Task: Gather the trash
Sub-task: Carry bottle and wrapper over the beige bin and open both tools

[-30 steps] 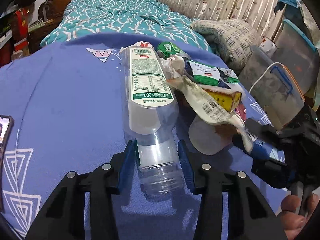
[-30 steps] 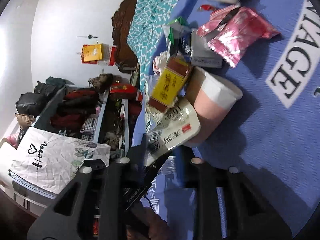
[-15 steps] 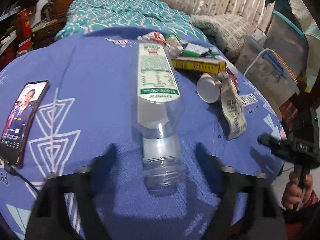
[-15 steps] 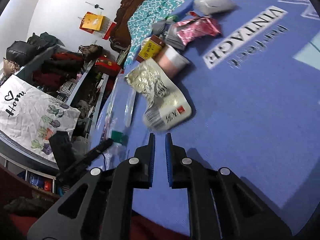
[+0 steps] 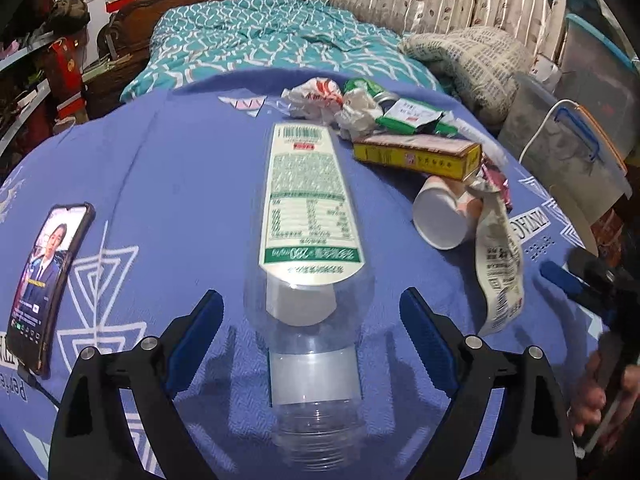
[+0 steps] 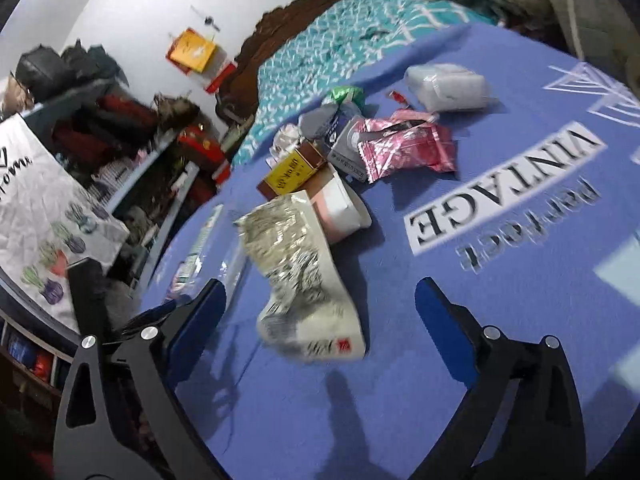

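While both sets of jaws swing wider, left gripper (image 5: pixel 310 316) straddles clear plastic bottle (image 5: pixel 310 240) untouched; right gripper (image 6: pixel 320 304) frames crinkly wrapper (image 6: pixel 304 280) beside bottle, likely just dropped

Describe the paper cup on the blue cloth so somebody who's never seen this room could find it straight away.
Start at the blue printed tablecloth in front of the bed, then find the trash pile on its far side. The paper cup lies tipped on its side beside the yellow carton, with a long crinkled wrapper lying against it. It is the only round, open-mouthed white thing there.
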